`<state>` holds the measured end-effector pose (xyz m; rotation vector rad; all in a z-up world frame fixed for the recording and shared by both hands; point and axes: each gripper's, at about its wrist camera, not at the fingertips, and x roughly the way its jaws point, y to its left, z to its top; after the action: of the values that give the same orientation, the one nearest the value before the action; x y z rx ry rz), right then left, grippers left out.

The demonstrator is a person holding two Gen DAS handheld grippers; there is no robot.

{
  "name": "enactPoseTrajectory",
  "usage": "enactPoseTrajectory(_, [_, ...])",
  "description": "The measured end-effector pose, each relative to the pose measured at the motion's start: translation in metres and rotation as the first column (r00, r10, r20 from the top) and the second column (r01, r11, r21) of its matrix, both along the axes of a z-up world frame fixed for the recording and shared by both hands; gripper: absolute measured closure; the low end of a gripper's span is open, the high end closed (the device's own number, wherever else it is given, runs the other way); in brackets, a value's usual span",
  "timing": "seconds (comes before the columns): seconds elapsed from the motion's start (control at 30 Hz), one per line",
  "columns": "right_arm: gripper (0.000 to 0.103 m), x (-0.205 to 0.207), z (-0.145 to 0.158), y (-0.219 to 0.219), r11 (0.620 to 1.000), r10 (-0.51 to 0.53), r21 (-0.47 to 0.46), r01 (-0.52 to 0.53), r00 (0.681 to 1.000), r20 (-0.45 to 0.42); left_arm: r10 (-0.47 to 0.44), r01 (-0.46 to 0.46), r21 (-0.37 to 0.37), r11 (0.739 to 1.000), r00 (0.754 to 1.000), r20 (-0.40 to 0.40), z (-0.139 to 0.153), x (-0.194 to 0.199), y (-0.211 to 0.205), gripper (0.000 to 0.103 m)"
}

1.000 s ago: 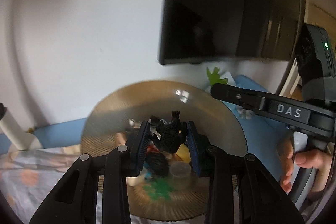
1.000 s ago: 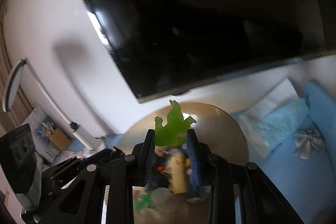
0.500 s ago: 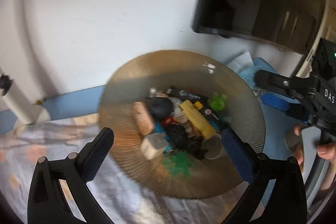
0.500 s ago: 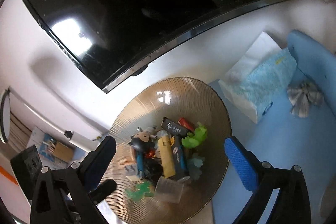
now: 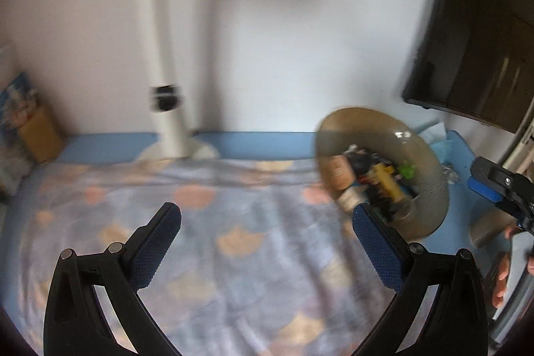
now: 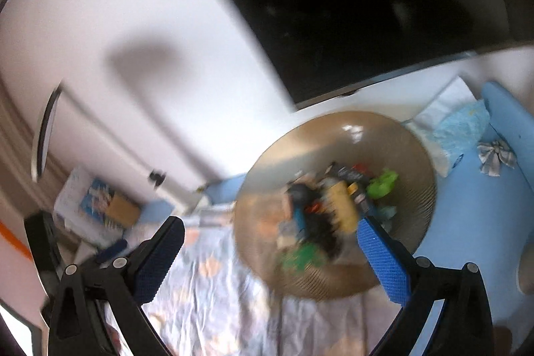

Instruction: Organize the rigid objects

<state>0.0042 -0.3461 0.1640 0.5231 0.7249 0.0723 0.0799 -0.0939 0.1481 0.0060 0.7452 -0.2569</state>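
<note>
A ribbed brown glass bowl stands on the table and holds several small toys and items, among them a light green figure, a yellow block and a dark figure. My left gripper is open and empty, left of the bowl over the patterned cloth. My right gripper is open and empty, in front of the bowl. The right gripper's tip also shows in the left wrist view. Both views are blurred.
A white lamp post stands at the wall behind the cloth. A dark screen hangs on the wall. A tissue pack and a grey bow lie on the blue mat. Books are at far left.
Both grippers opened and dropped their figures, dark and green, into the bowl. Both have since swung left, so the bowl now sits to the right in both views.
</note>
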Motion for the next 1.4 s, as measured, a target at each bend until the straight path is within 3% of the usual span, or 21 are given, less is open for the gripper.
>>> enactPoseTrajectory(0.27, [0.000, -0.038, -0.012, 0.098, 0.986, 0.123, -0.113, -0.126, 0.992, -0.033, 0.108, -0.107, 0.023, 0.994, 0.993, -0.055, -0.050, -0.058, 0.078, 0.000])
enactPoseTrajectory(0.4, [0.000, -0.054, -0.048, 0.146, 0.956, 0.170, -0.222, -0.193, 0.978, -0.119, 0.131, -0.127, 0.040, 0.991, 0.986, -0.101, -0.086, -0.076, 0.093, 0.000])
enactPoseTrajectory(0.53, [0.000, -0.063, -0.091, 0.171, 0.944, 0.196, -0.230, -0.238, 0.962, -0.191, 0.110, -0.108, 0.022, 0.994, 0.981, -0.161, -0.122, -0.088, 0.094, 0.000])
enactPoseTrajectory(0.7, [0.000, -0.063, -0.145, 0.181, 0.937, 0.163, -0.258, -0.234, 0.949, -0.270, 0.111, -0.100, 0.063, 0.993, 0.974, -0.199, -0.154, -0.089, 0.086, 0.001])
enactPoseTrajectory(0.77, [0.000, -0.065, -0.151, 0.192, 0.898, 0.149, -0.378, -0.225, 0.964, -0.221, 0.105, -0.088, 0.138, 0.987, 0.987, -0.122, -0.160, -0.091, 0.076, 0.000])
enactPoseTrajectory(0.83, [0.000, -0.061, -0.155, 0.203, 0.859, 0.121, -0.455, -0.234, 0.957, -0.263, 0.096, -0.081, 0.118, 0.990, 0.986, -0.133, -0.163, -0.091, 0.078, 0.000])
enactPoseTrajectory(1.4, [0.000, -0.061, -0.154, 0.201, 0.869, 0.114, -0.441, -0.226, 0.958, -0.265, 0.098, -0.082, 0.119, 0.989, 0.986, -0.132, -0.165, -0.094, 0.077, 0.000])
